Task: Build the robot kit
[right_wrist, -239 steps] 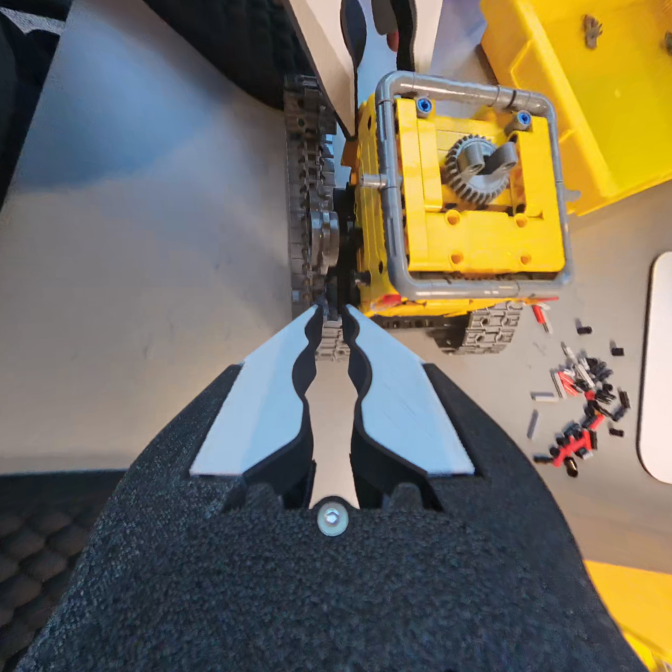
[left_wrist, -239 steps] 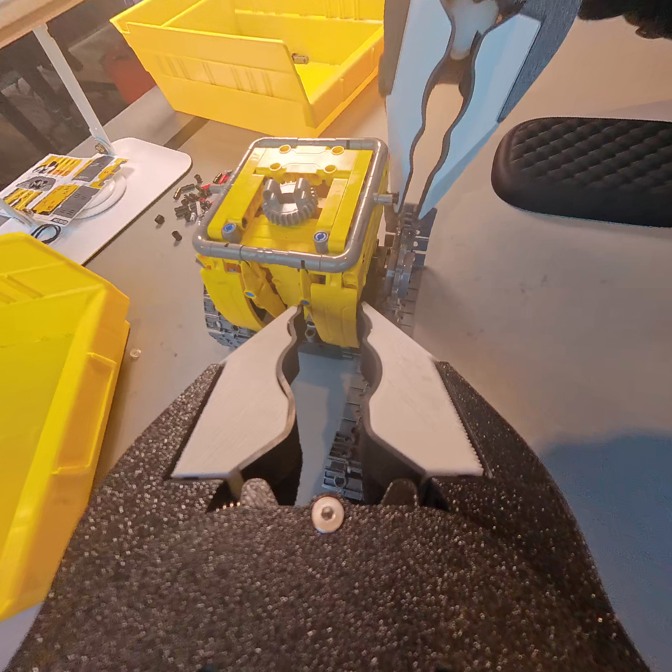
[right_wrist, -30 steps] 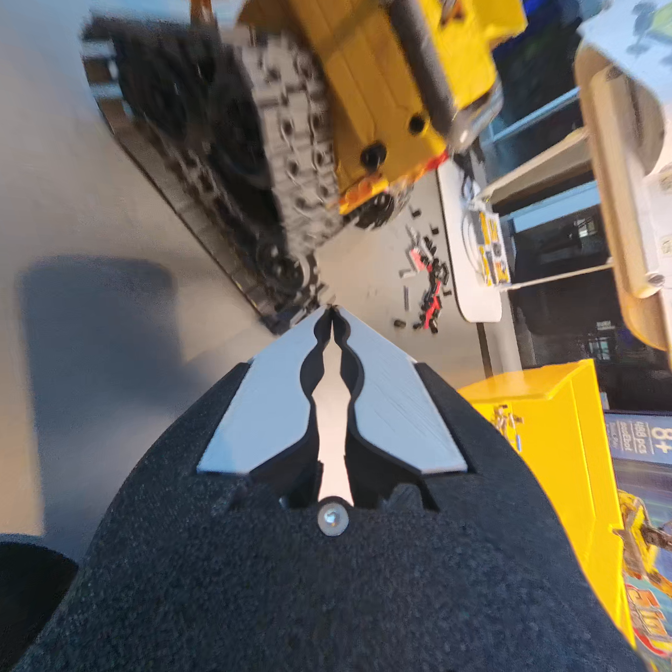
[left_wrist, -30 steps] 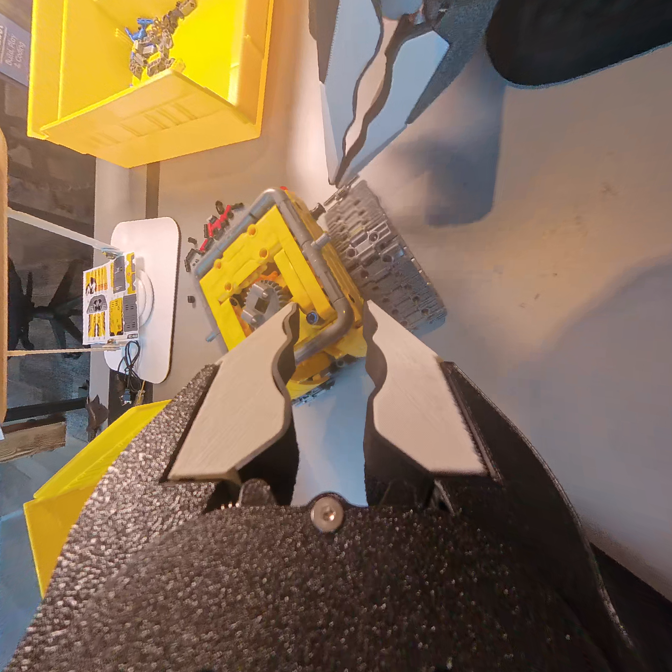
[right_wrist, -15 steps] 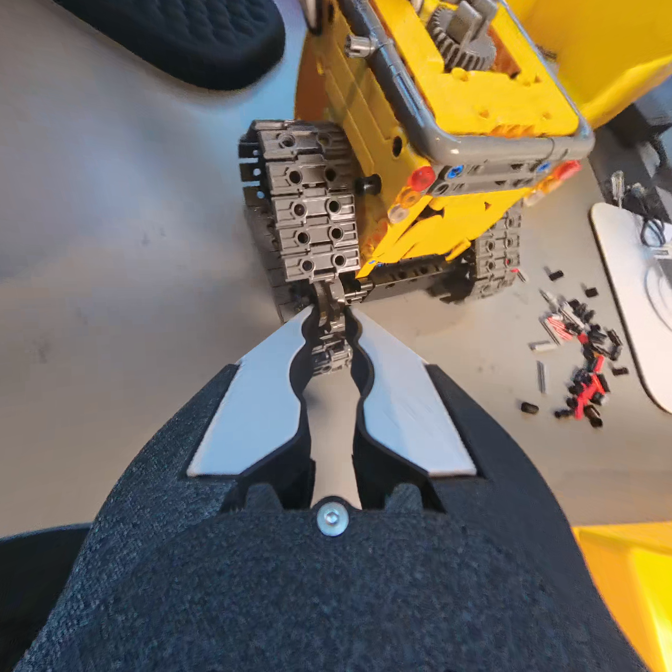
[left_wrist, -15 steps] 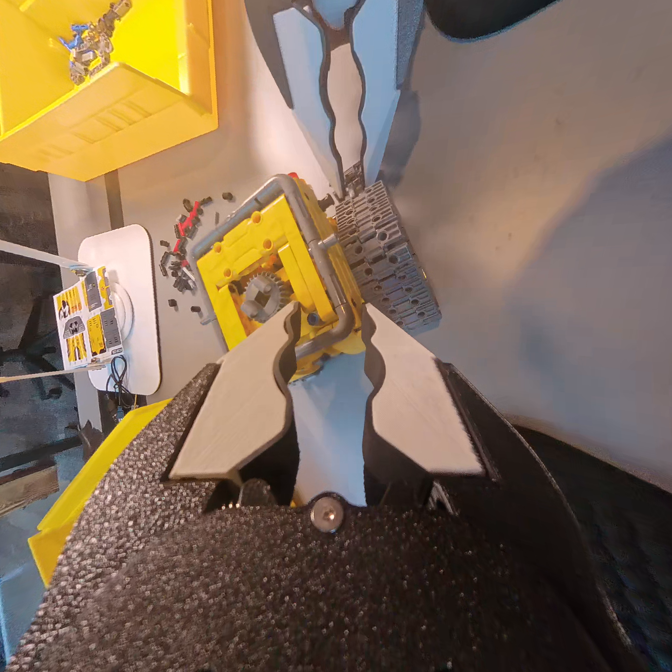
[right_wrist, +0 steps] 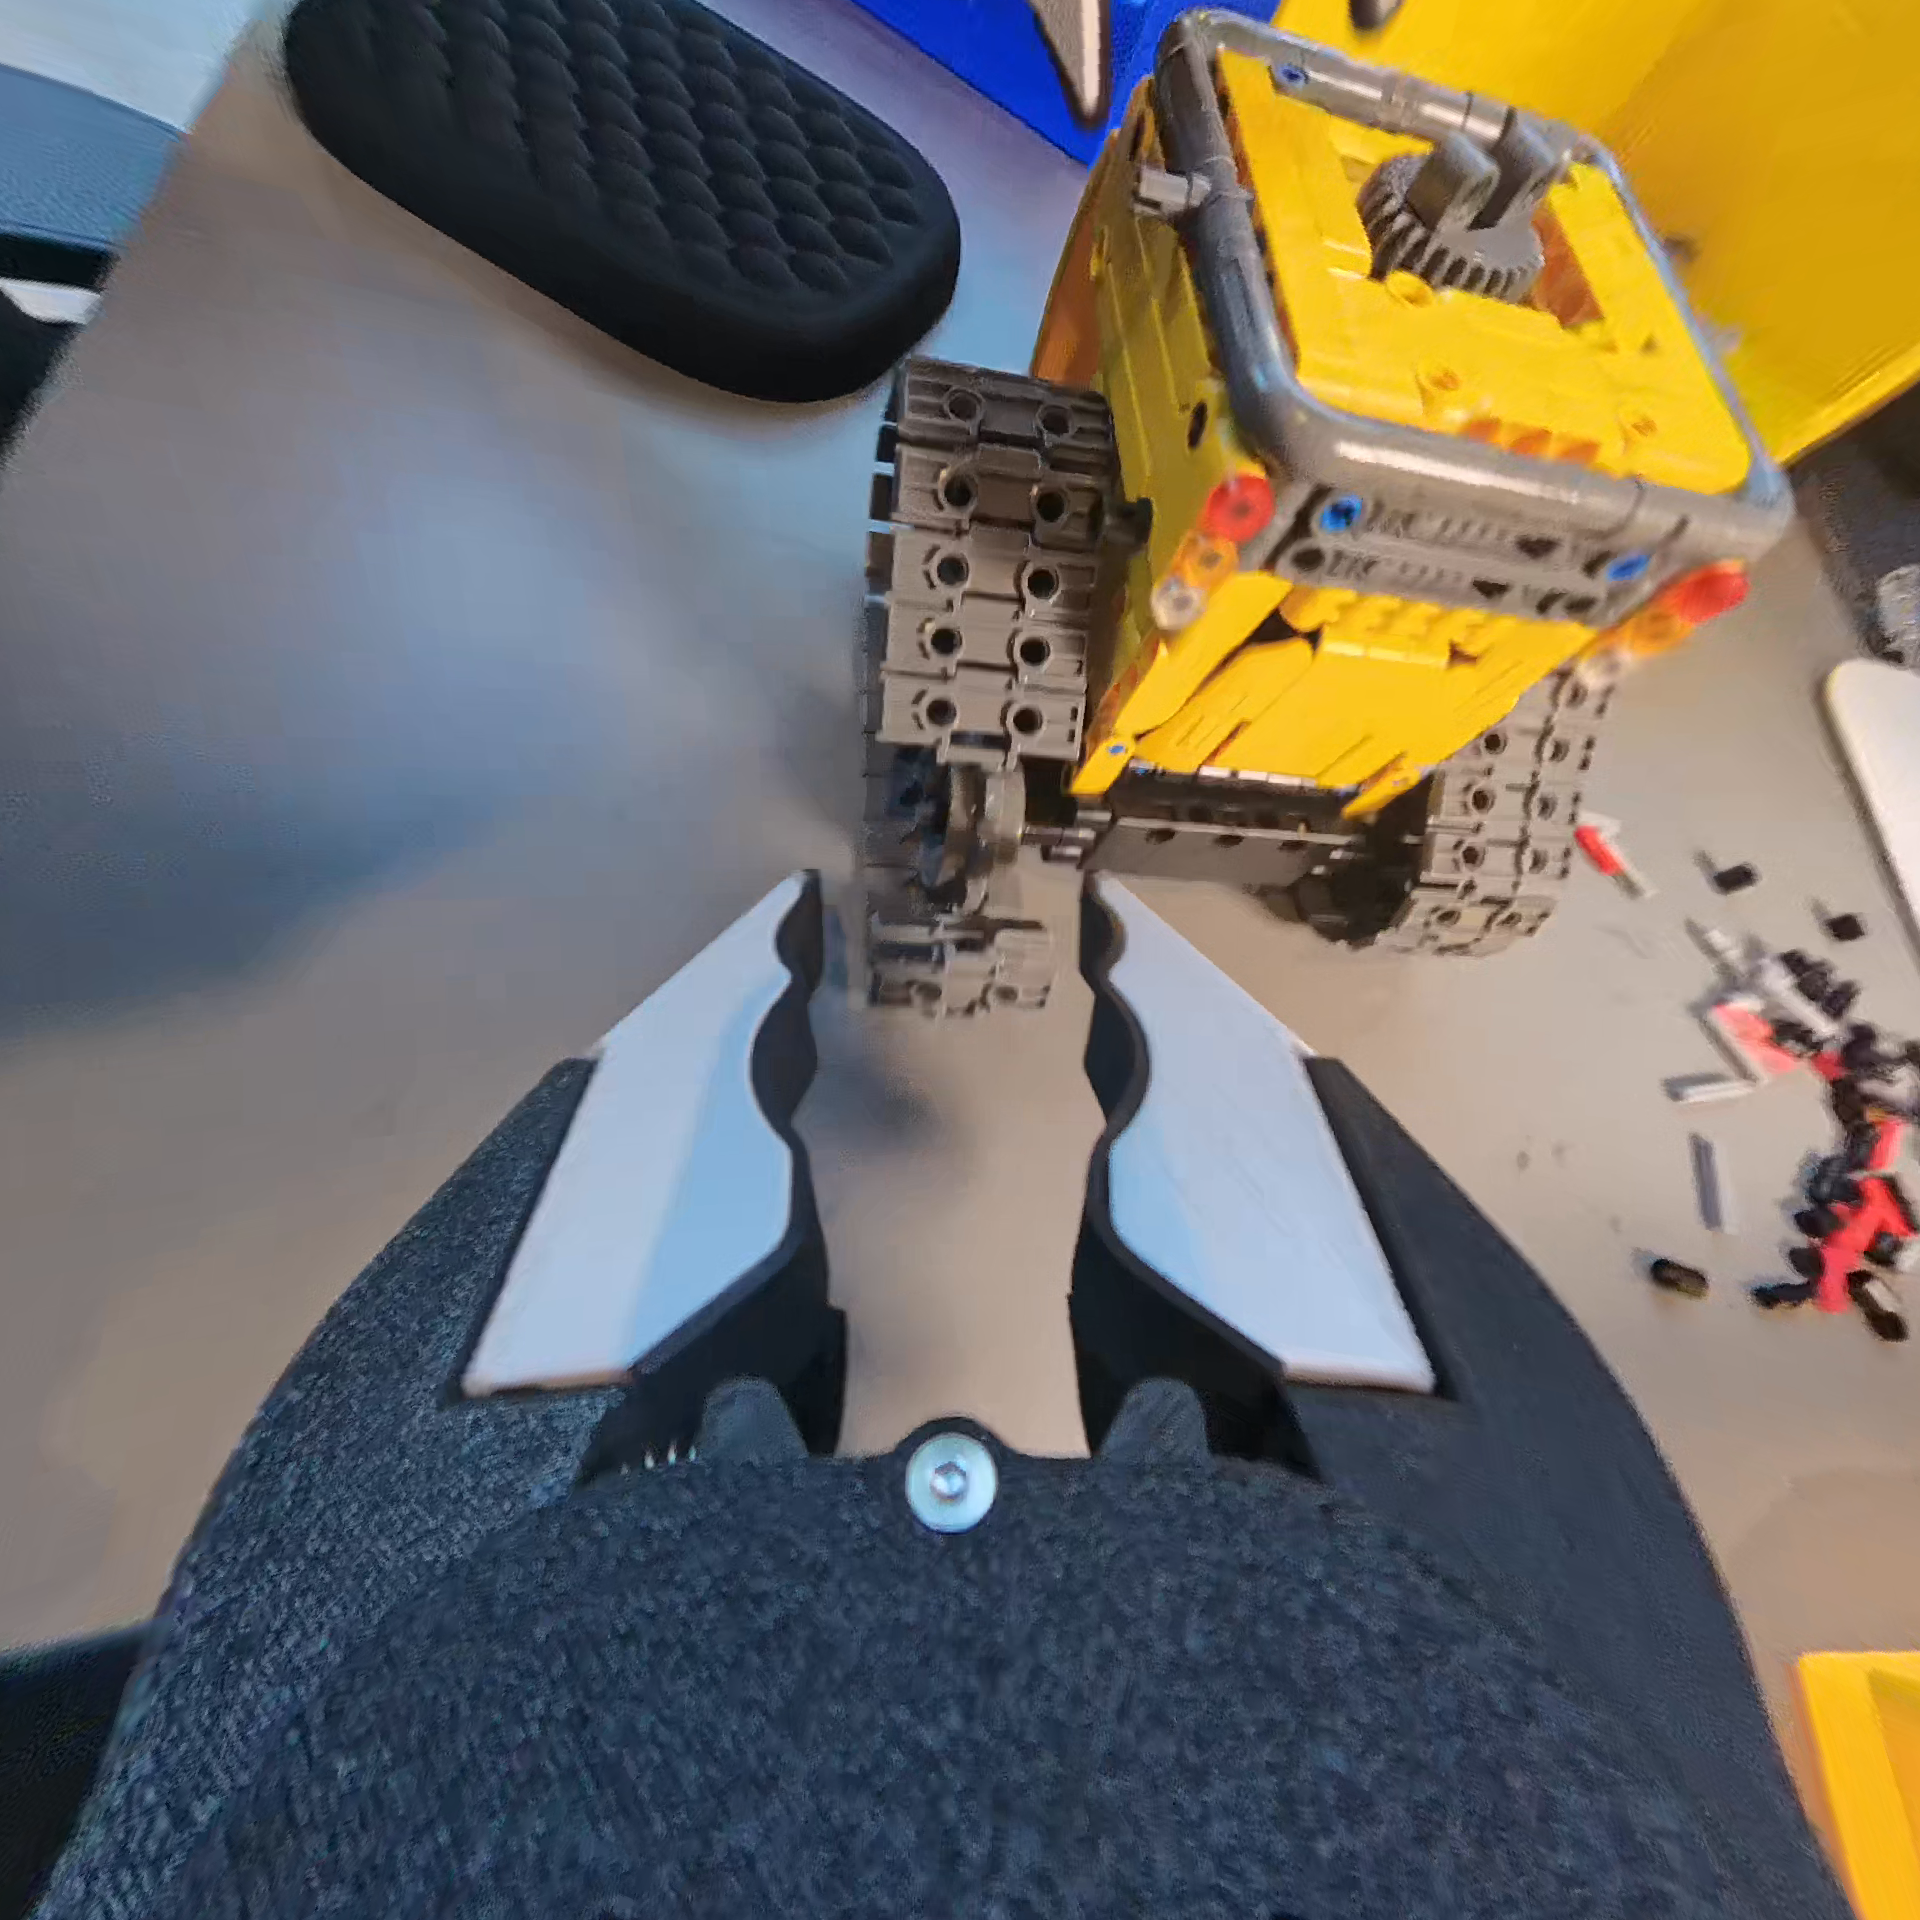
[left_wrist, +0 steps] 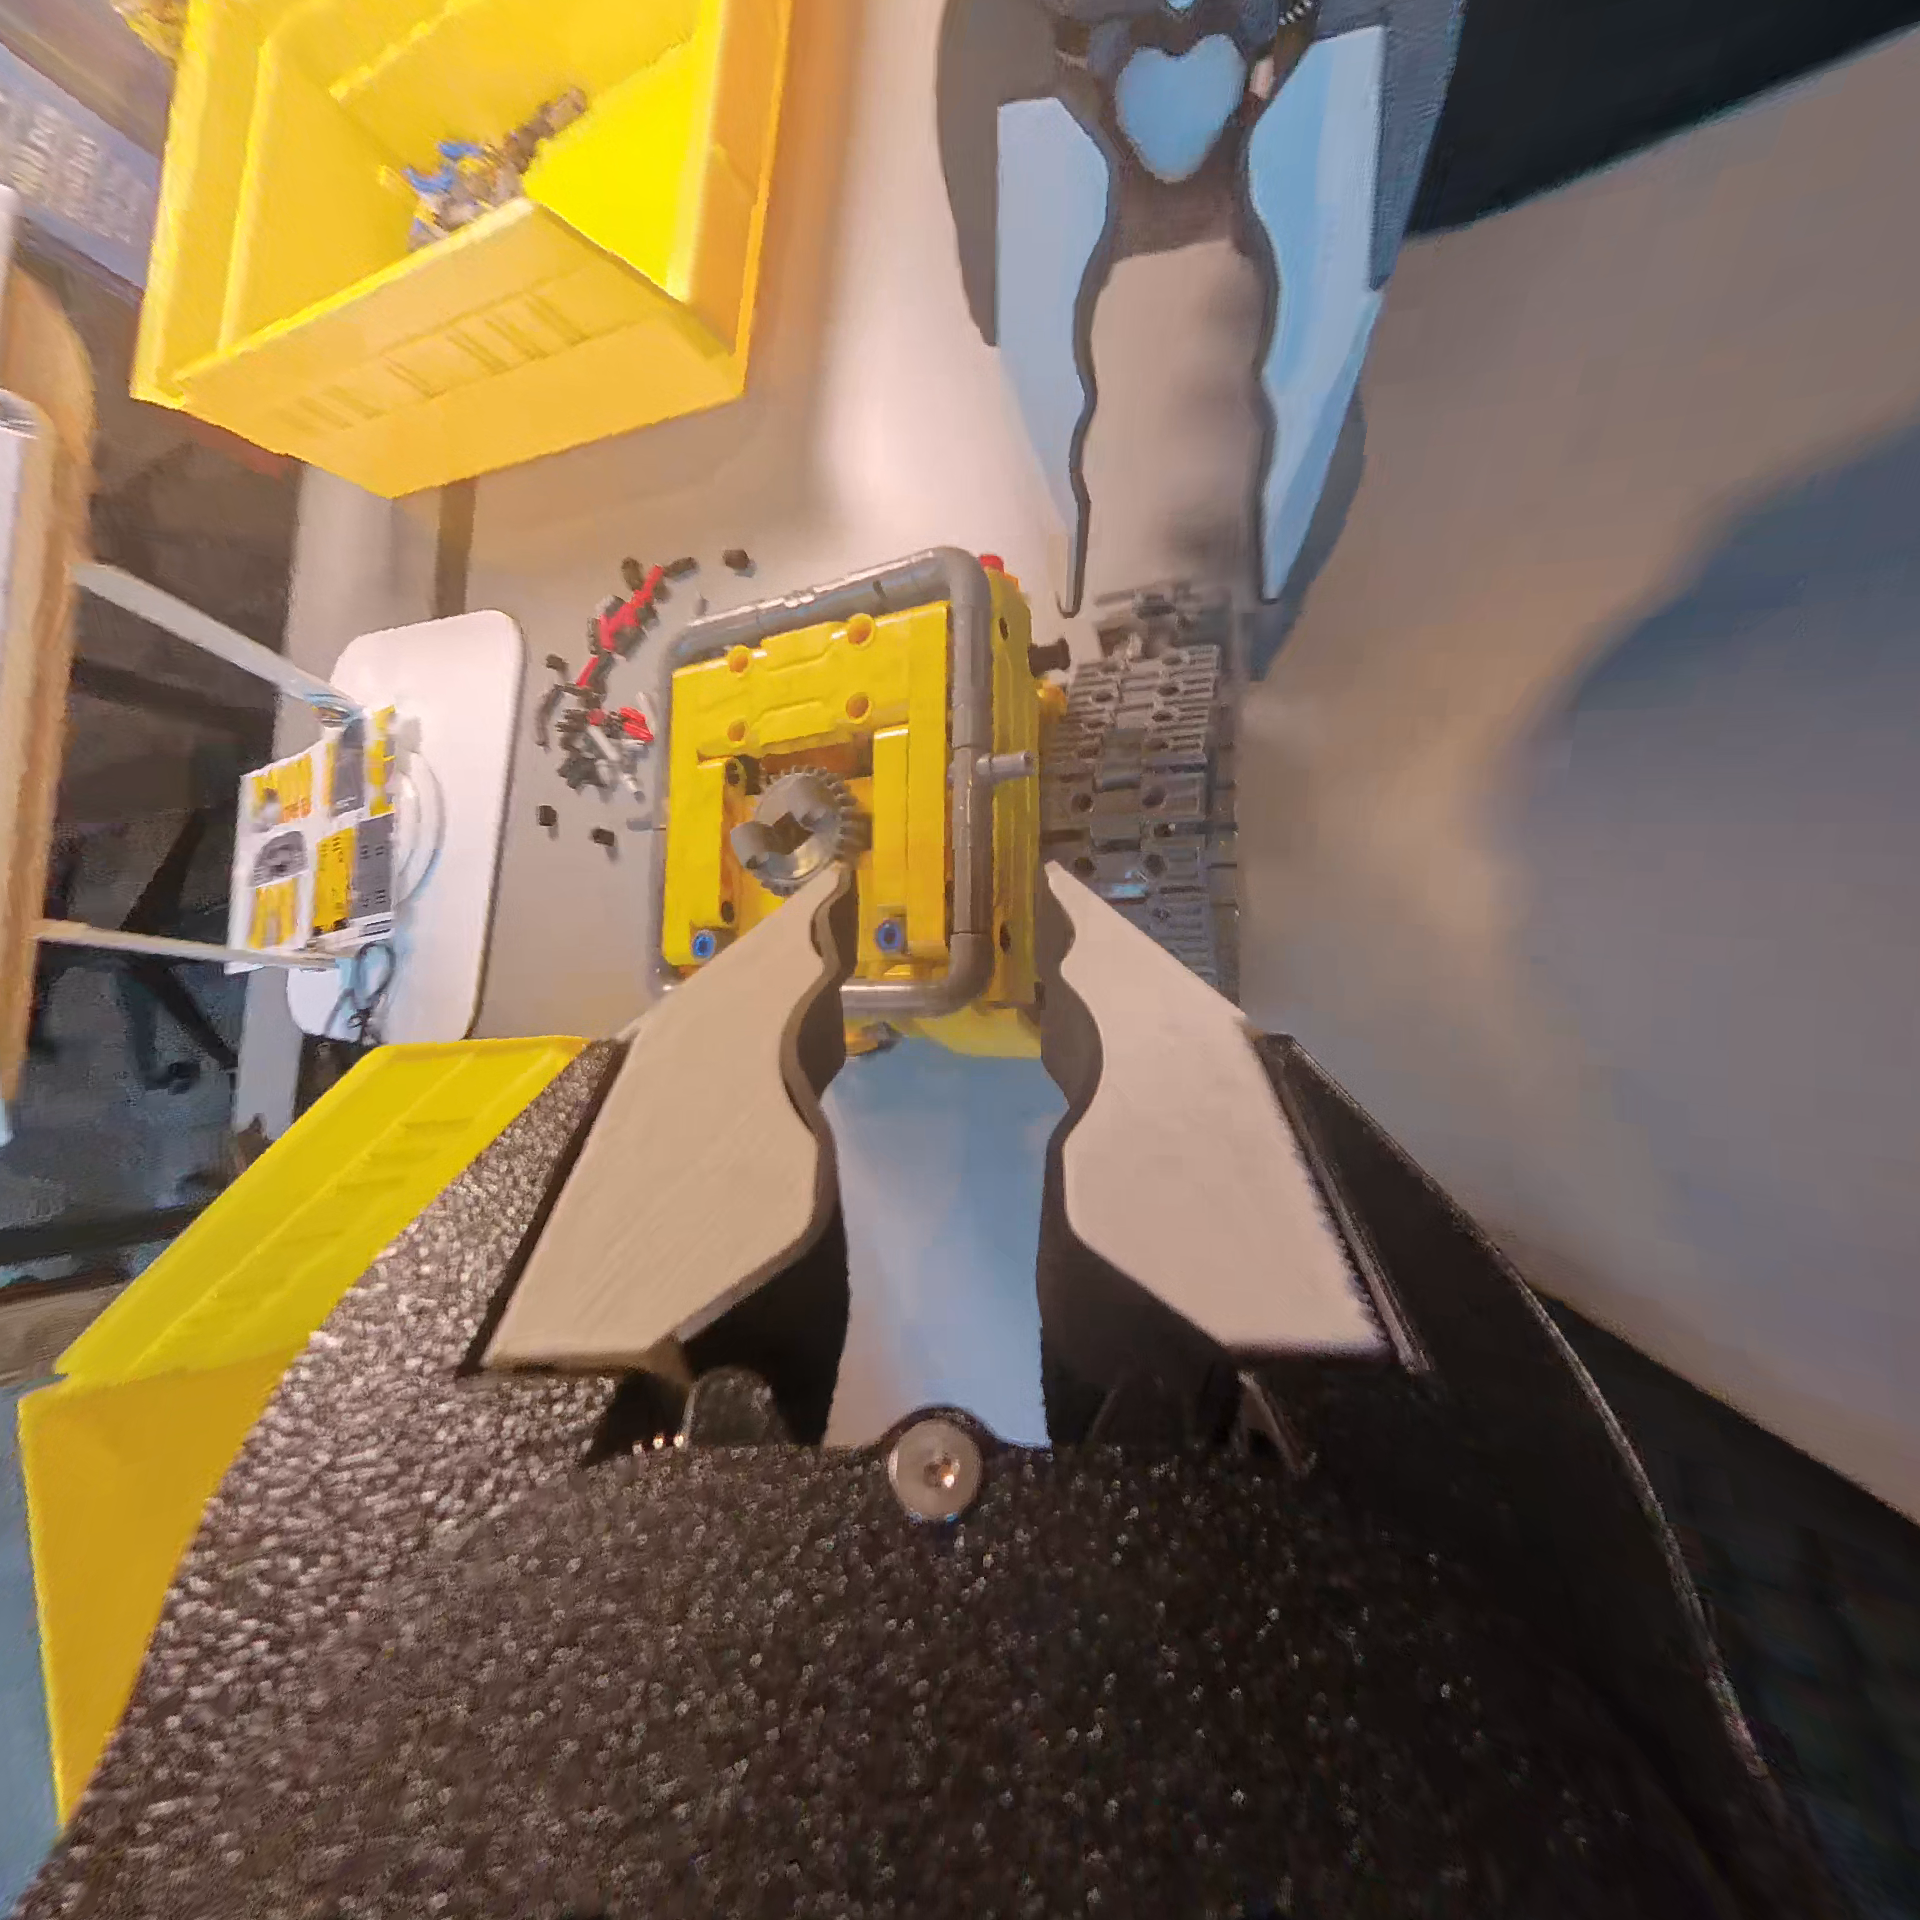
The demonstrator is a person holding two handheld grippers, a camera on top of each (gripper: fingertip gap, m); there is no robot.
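Left gripper point(left_wrist: 940, 883) grips the near corner of the yellow brick-built toy vehicle point(left_wrist: 831, 790) standing on the tabletop point(right_wrist: 416, 727). Right gripper point(right_wrist: 948, 894), jaws apart, holds nothing, its tips either side of the loose grey track point(right_wrist: 961, 935). The toy looks light and rigid (press-fit, likely fragile); hold the body, not the track.

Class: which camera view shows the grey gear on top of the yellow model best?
The left wrist view: the grey gear faces the camera, teeth and hub visible. The right wrist view shows it obliquely, blurred, partly behind the grey frame.
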